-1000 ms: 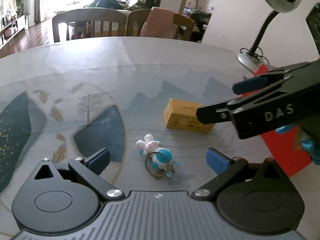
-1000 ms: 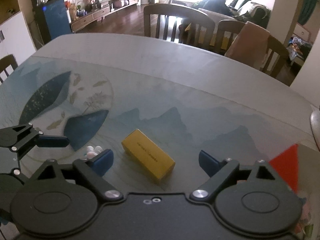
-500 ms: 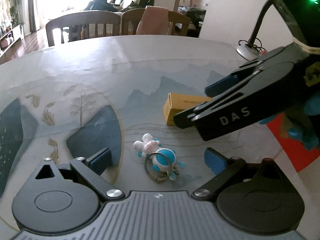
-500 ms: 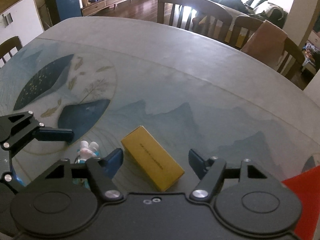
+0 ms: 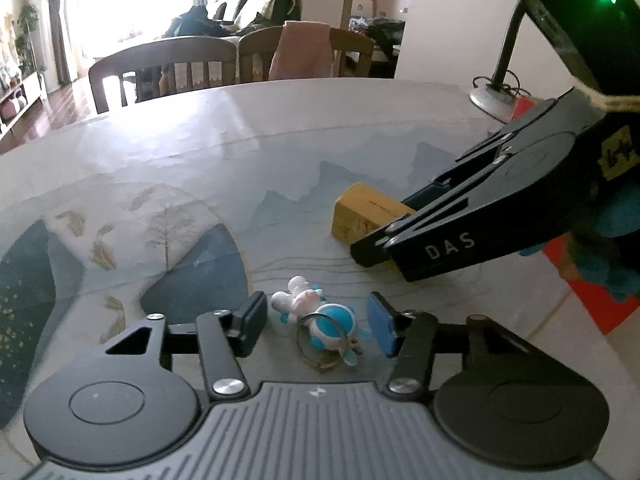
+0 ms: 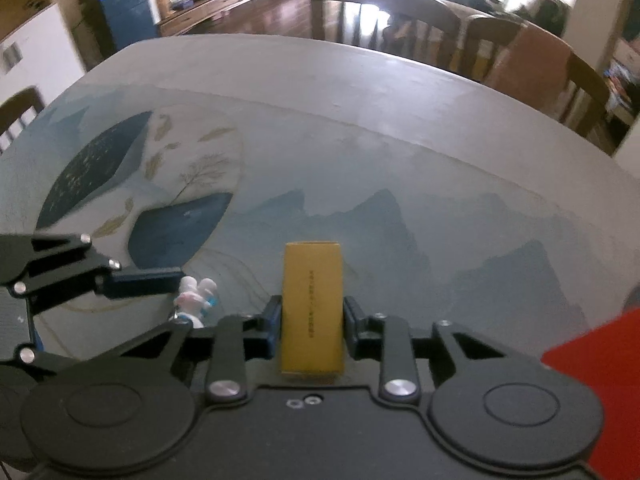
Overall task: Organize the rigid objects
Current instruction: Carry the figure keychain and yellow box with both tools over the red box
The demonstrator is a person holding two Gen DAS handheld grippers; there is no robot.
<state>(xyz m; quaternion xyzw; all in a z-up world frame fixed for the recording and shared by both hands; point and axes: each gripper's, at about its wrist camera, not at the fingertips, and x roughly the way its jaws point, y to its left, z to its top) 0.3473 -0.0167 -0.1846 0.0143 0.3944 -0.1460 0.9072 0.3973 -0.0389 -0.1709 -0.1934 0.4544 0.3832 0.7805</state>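
Observation:
A small blue-and-white toy figure on a key ring [image 5: 320, 322] lies on the table between the pads of my left gripper [image 5: 318, 324], which is open around it with a gap on each side. The toy also shows in the right wrist view [image 6: 194, 300]. A yellow box [image 6: 312, 306] lies on the table with its long side pointing away, and my right gripper [image 6: 312, 320] is shut on its near half. In the left wrist view the box [image 5: 360, 210] is partly hidden by the right gripper [image 5: 460, 220].
The table [image 6: 360, 120] has a blue landscape-print cover. A red mat [image 6: 600, 392] lies at the right edge. A desk lamp [image 5: 496, 92] stands at the far right. Wooden chairs [image 5: 168, 68] stand along the far side.
My right gripper moved forward over the yellow box, turned in line with it and shut on it. My left gripper moved forward and narrowed around the toy.

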